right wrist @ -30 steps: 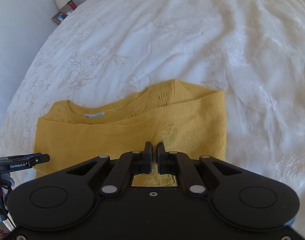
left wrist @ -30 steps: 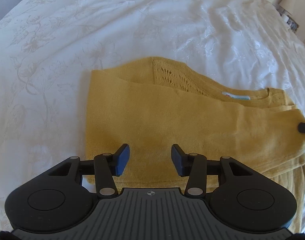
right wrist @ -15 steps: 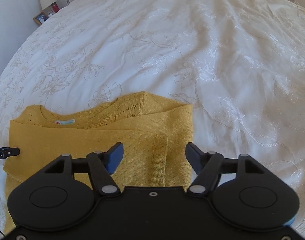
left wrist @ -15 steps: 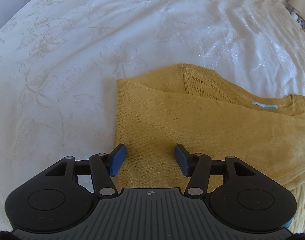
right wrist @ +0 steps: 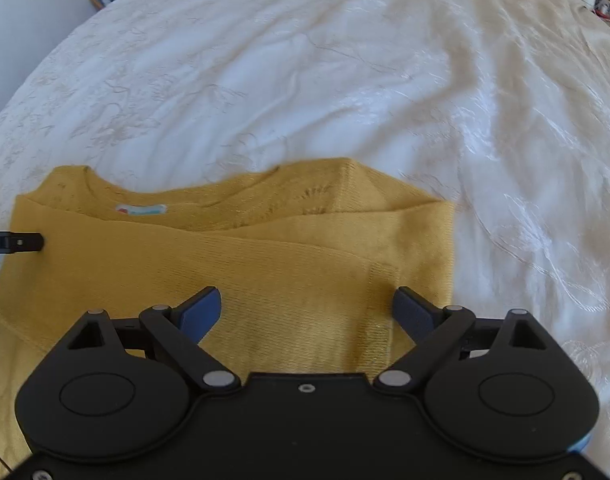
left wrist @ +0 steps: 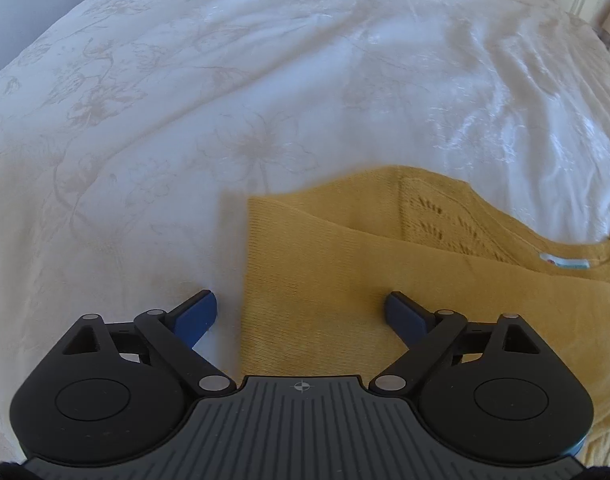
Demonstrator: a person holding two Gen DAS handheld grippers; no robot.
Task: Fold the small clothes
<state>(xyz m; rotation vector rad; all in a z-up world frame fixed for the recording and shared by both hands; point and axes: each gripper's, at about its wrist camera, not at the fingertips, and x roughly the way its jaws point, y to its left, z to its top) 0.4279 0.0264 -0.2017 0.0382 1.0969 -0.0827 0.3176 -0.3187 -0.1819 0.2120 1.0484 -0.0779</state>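
We hold both tools over a mustard-yellow knitted sweater (right wrist: 265,264) that lies partly folded on a white embroidered bedspread (right wrist: 345,80), its neck label (right wrist: 141,209) facing up. Our left gripper (left wrist: 301,312) has its jaws spread wide and opening, with nothing clamped: one blue pad (left wrist: 197,316) hangs over bare bedspread, the other over the knit, so the sweater's left edge runs between them. Our right gripper (right wrist: 307,310) also stands wide and opening, both pads above the folded sleeve area near the right edge, gripping nothing. Whether any pad brushes the cloth we cannot quite tell; the frames are blurred.
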